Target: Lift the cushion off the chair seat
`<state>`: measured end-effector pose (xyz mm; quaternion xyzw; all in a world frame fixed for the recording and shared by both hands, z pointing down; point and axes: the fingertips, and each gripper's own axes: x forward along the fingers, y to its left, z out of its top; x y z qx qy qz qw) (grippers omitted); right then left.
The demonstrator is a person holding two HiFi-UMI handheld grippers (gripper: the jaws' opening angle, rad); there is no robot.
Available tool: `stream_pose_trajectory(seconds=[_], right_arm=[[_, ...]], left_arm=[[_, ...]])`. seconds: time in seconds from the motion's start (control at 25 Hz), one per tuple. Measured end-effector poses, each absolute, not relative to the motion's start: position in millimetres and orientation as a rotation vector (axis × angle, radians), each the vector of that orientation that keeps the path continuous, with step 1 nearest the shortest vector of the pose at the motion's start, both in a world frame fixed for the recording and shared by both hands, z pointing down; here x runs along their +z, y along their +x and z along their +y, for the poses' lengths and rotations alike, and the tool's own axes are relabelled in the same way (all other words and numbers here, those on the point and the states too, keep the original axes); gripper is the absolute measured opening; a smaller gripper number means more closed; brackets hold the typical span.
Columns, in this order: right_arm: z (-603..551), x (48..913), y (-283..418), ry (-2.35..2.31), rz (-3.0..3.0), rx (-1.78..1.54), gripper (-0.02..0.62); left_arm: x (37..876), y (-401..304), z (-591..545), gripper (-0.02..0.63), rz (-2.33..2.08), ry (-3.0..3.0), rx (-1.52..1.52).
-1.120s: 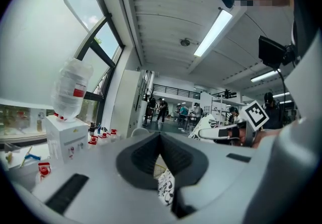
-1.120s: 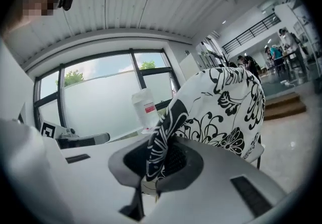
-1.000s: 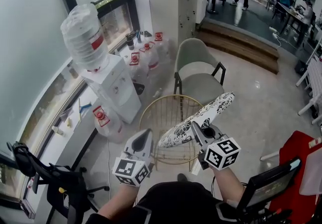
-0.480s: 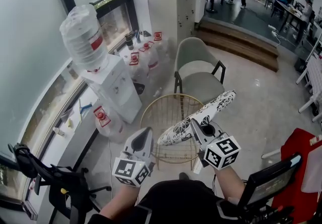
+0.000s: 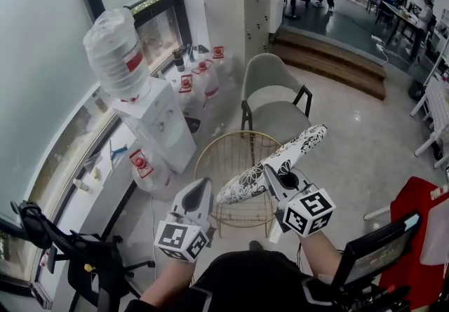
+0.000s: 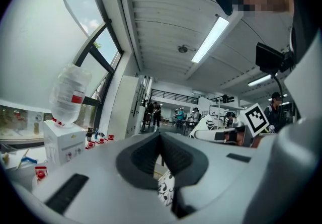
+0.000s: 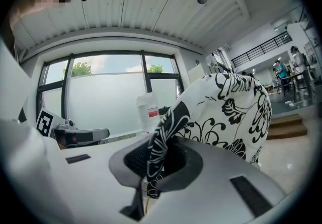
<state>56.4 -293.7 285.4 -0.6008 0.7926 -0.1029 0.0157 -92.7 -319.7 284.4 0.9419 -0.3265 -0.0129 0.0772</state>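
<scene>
The right tool point(image 5: 280, 177) pinches a fold at the edge of the flat black-and-white floral fabric cushion point(image 5: 287, 158). In the right gripper view the cloth runs straight between the dark pads. The left tool point(image 5: 198, 193) has its jaws pressed together on nothing, its tip just beside the cushion's near left end.

The cushion hangs tilted in the air, clear of the round gold wire chair point(image 5: 223, 153) below it, so the lift looks essentially done. One thin pinch carries the whole pad, so it is best gripped firmly and moved slowly, because a swing could tug the fold out. The free left tool could steady the low end.

Beyond the wire chair stands a grey-green upholstered armchair with black legs point(image 5: 270, 90). To the far left a white water dispenser point(image 5: 165, 128) carries an upturned clear bottle point(image 5: 116, 51), and spare red-capped bottles point(image 5: 205, 78) sit on the floor by the window. A red chair point(image 5: 421, 223) sits at the near right. None of these crowd the cushion.
</scene>
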Motion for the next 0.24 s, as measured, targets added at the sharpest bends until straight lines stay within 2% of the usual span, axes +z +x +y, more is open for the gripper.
stream_pose_trajectory(seconds=[0.24], right_arm=[[-292.6, 282.9, 56.4, -1.885, 2.472, -0.308, 0.021]], left_arm=[[284.5, -91.1, -315.9, 0.008, -0.951, 2.824, -0.057]])
